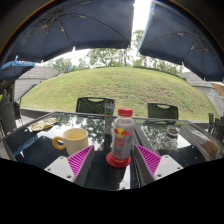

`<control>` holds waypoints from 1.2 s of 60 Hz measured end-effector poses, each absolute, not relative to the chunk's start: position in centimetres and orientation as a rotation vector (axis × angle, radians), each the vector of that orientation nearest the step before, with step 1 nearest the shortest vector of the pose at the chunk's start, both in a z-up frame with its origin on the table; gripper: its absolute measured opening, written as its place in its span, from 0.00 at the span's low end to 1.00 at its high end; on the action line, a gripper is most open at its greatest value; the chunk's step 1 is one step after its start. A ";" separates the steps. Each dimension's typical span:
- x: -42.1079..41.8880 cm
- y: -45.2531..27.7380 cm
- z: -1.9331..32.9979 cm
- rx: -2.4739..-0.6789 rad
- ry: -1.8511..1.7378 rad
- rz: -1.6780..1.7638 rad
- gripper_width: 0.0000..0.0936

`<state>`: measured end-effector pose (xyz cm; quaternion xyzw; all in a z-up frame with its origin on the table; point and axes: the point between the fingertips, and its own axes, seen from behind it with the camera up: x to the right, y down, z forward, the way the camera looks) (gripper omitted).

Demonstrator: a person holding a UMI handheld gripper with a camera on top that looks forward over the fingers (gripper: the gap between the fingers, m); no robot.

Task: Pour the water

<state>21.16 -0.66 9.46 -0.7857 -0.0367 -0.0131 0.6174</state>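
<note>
— What is standing between the fingers?

— A small clear bottle (122,137) with a red cap and a red and yellow label. It stands upright on a red coaster (119,159) on the glass table (40,150), in the gap between the two pink pads (80,158).

— Is the gripper (113,160) clamped on it?

— No. The fingers are apart, with a gap showing on each side of the bottle, so it rests on its own base.

— Can you see what is inside it?

— Not clearly. The upper body looks pale and see-through, but the label hides most of it, so I cannot tell the fill level.

— Any other container?

— A yellow mug (73,140) stands on the table just beside the left finger, handle turned away from the bottle, its mouth facing up. The inside looks light, and I cannot tell whether it holds any liquid.

— And around them?

— Two dark chairs (95,104) stand at the far side of the table, a green lawn (120,85) rises beyond, and dark parasols (75,25) hang overhead. Something small sits on the table far to the right, too small to name.
</note>
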 end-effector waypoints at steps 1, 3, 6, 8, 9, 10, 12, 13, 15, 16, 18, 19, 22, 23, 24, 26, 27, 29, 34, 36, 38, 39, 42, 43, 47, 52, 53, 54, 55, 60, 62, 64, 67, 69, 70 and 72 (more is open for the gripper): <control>20.9 -1.3 9.6 -1.807 -0.093 -0.031 0.90; 20.2 -2.8 9.6 -1.805 -0.109 -0.037 0.89; 19.1 -4.9 9.4 -1.811 -0.131 -0.046 0.89; 18.5 -6.1 9.5 -1.812 -0.146 -0.050 0.89; 18.1 -6.6 9.4 -1.811 -0.153 -0.050 0.89; 17.7 -7.2 9.3 -1.811 -0.158 -0.048 0.89; 16.8 -8.2 9.0 -1.814 -0.162 -0.041 0.89; 16.4 -8.7 8.7 -1.820 -0.163 -0.036 0.89; 15.6 -9.6 8.2 -1.835 -0.161 -0.022 0.90; 15.2 -10.0 7.9 -1.844 -0.159 -0.012 0.90; 14.1 -10.7 7.3 -1.860 -0.162 0.010 0.90; 13.5 -11.1 7.1 -1.866 -0.165 0.021 0.90; 12.3 -11.9 6.2 -1.879 -0.188 0.034 0.90; 11.9 -12.1 6.0 -1.880 -0.195 0.034 0.90; 11.6 -12.2 5.9 -1.879 -0.199 0.033 0.90; 10.9 -12.9 5.5 -1.880 -0.202 0.026 0.90; 10.7 -12.9 5.4 -1.880 -0.204 0.021 0.90; 10.4 -12.9 5.2 -1.879 -0.205 0.009 0.90; 10.1 -12.7 4.3 -1.896 -0.197 -0.029 0.90; 10.3 -12.7 4.0 -1.902 -0.203 -0.037 0.90; 10.0 -12.8 4.0 -1.902 -0.199 -0.042 0.90; 10.0 -12.8 4.0 -1.901 -0.195 -0.044 0.90; 10.3 -12.8 4.2 -1.896 -0.183 -0.054 0.90; 10.5 -12.7 4.1 -1.894 -0.177 -0.060 0.90; 10.8 -12.9 4.3 -1.893 -0.170 -0.076 0.90; 11.0 -12.9 4.6 -1.879 -0.162 -0.088 0.90; 11.0 -12.9 4.7 -1.877 -0.160 -0.093 0.90; 11.1 -12.9 4.7 -1.875 -0.158 -0.098 0.90; 11.2 -12.9 4.8 -1.873 -0.157 -0.103 0.90; 11.7 -12.9 5.4 -1.850 -0.155 -0.125 0.90; 11.8 -12.9 5.6 -1.843 -0.155 -0.131 0.90; 11.7 -12.5 5.5 -1.838 -0.156 -0.132 0.90; 11.9 -12.6 5.6 -1.840 -0.156 -0.138 0.90; 12.0 -12.6 5.4 -1.846 -0.156 -0.142 0.90; 12.1 -12.6 5.4 -1.848 -0.157 -0.145 0.90; 12.3 -12.4 5.0 -1.846 -0.164 -0.159 0.90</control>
